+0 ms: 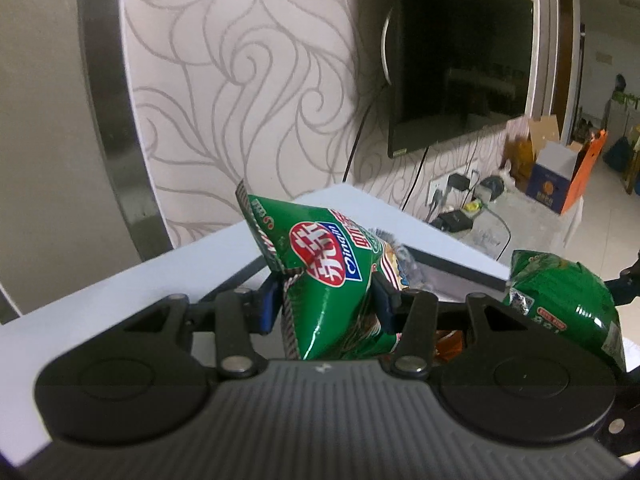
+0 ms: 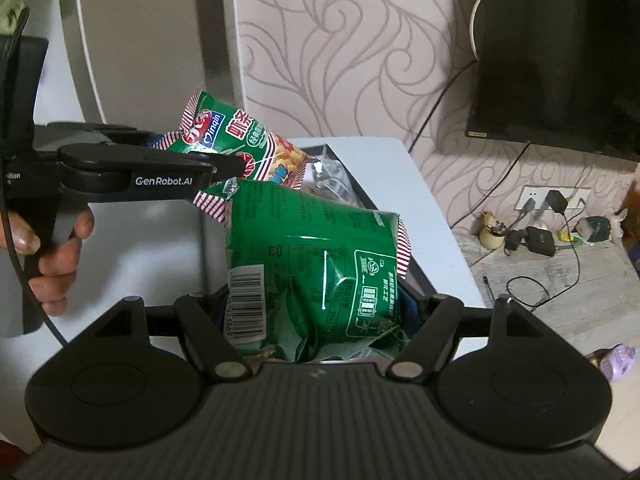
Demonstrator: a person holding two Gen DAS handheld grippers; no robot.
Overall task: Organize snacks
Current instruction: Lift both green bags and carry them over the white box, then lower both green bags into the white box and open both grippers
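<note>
currently, the left gripper (image 1: 326, 300) pinches a green qinqin snack bag (image 1: 320, 276) above the black tray (image 1: 452, 272); the right gripper (image 2: 316, 312) clamps a second green snack bag (image 2: 320, 264) just beside it.

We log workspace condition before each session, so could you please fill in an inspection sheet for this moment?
Surface: white table, bearing a dark tray with clear wrappers inside.
Job's things: two green snack bags, one in the left claw, the other in the right claw, both above the tray.
Clutter: cardboard boxes on the floor.
Grippers: both claws shut on their bags.
Cables: chargers and leads by the wall socket.
Surroundings: patterned wallpaper, wall television.
</note>
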